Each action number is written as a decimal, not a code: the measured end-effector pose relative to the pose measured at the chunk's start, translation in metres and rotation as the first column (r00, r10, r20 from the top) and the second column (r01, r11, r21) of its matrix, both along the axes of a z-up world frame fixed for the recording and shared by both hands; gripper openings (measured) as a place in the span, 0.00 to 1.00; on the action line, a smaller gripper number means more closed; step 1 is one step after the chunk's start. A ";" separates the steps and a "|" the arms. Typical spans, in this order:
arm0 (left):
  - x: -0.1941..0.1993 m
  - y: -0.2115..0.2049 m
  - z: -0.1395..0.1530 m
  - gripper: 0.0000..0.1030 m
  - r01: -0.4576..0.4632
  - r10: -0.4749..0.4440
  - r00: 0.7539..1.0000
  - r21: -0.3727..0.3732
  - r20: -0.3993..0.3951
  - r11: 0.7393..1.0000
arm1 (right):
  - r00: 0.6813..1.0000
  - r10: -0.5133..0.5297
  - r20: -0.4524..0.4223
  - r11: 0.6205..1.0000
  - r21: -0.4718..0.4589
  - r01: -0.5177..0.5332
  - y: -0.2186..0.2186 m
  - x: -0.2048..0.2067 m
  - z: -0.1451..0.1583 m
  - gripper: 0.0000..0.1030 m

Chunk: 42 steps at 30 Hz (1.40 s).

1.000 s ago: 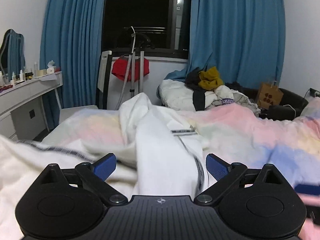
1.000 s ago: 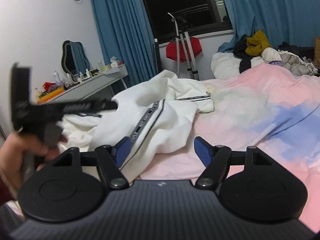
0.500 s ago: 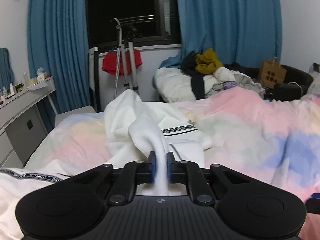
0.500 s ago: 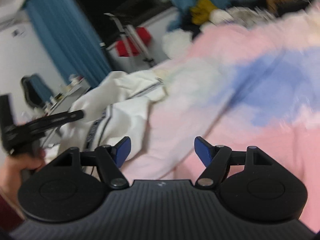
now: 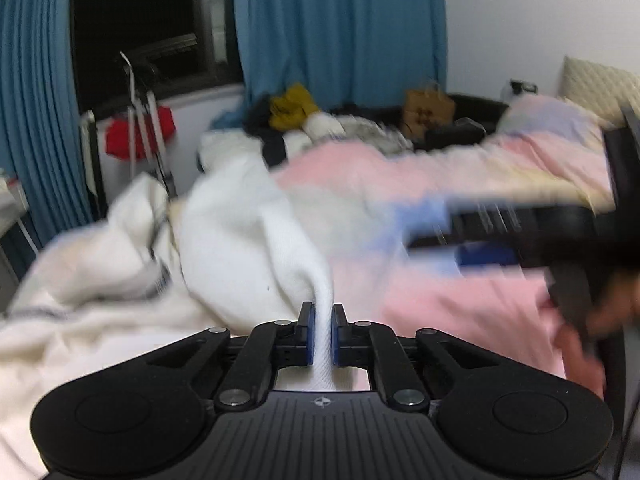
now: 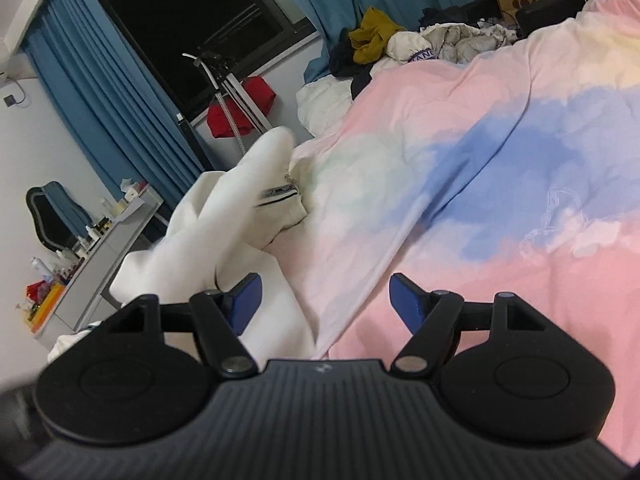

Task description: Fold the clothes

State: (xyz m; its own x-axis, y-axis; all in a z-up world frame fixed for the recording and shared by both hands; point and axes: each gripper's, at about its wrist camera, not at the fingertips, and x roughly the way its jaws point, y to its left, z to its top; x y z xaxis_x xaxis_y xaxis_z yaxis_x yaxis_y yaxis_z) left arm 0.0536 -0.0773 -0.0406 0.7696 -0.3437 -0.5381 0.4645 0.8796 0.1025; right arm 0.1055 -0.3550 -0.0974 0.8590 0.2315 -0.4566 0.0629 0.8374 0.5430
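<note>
pinching a fold of the white garment (image 5: 248, 256), the left gripper (image 5: 320, 334) has its jaws closed tight on the cloth, probably to lift and spread it for folding. the garment lies crumpled on the left of the pastel bedspread (image 6: 500, 168). the right gripper (image 6: 324, 296) hovers near the garment's edge, jaws wide apart and holding nothing, likely seeking a second corner.

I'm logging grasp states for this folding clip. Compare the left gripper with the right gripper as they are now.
The left gripper is shut on a pinched ridge of the white garment; the right gripper stands open and holds nothing. The left gripper pulls the cloth taut toward its camera; the right gripper hangs above the pink and blue duvet, at the garment's edge. Both have black bodies with blue pads.
</note>
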 end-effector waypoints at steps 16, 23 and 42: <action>0.110 -0.071 0.023 0.62 -0.006 -0.001 0.999 0.131 0.049 0.991 | 0.992 -0.129 0.003 0.990 0.051 0.129 -0.033 -0.009 0.004 0.71; 0.271 -0.154 0.007 0.60 -0.091 0.102 0.994 0.281 -0.025 0.955 | 0.977 -0.189 -0.097 0.972 0.126 0.201 -0.053 0.011 -0.023 0.72; 0.370 -0.197 -0.065 0.02 -0.120 0.133 0.991 0.288 -0.026 0.950 | 0.955 -0.212 -0.206 0.954 0.169 0.249 -0.070 0.041 -0.072 0.71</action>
